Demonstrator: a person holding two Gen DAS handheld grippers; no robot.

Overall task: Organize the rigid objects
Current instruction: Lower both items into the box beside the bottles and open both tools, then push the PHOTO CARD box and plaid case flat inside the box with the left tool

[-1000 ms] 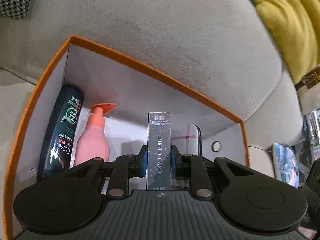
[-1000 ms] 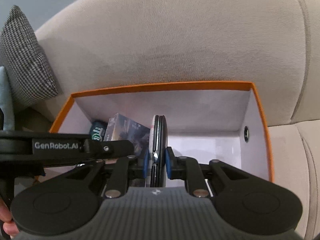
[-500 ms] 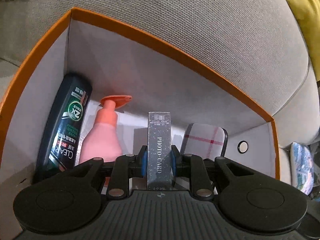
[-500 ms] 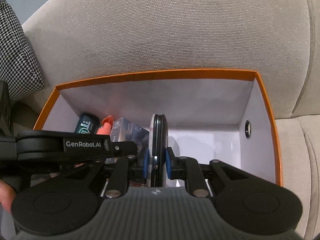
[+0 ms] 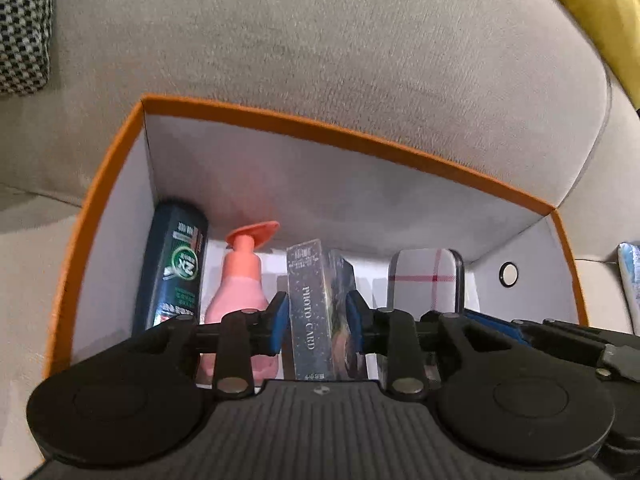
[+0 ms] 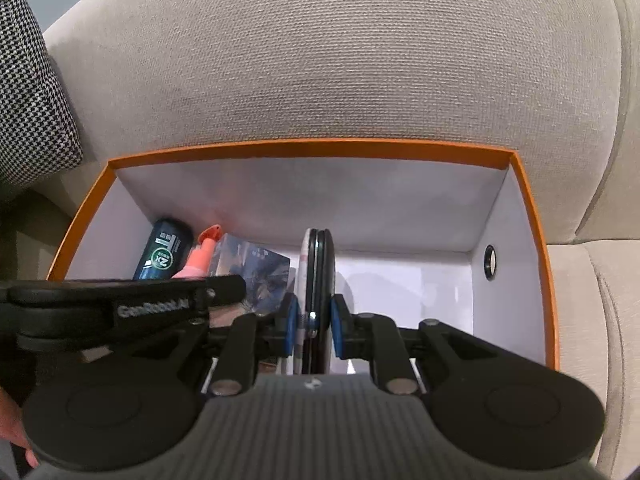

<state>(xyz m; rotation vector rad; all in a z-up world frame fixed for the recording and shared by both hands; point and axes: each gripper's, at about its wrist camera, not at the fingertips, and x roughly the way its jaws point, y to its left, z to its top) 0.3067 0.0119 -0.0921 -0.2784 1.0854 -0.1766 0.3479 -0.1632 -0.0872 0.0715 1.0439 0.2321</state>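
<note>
An orange-rimmed white box (image 5: 320, 128) (image 6: 312, 147) sits on a grey sofa. Inside at the left lie a dark shampoo bottle (image 5: 176, 268) (image 6: 162, 256) and a pink pump bottle (image 5: 240, 280) (image 6: 200, 254). My left gripper (image 5: 318, 316) has its jaws apart around a dark photo card box (image 5: 310, 308) (image 6: 256, 272), which now stands tilted in the box. My right gripper (image 6: 312, 320) holds a thin plaid-backed case (image 6: 316, 276) (image 5: 424, 280) on edge, right of the card box, with small gaps at the pads.
A houndstooth cushion (image 5: 22, 20) (image 6: 28, 100) lies at the left. A yellow cushion (image 5: 592, 12) and a blue patterned item (image 5: 630, 276) are at the right. The right half of the box floor (image 6: 408, 284) is bare.
Both grippers have lowered into the box. The left jaws have opened, and the photo card box has tilted. The plaid case now stands beside it.
</note>
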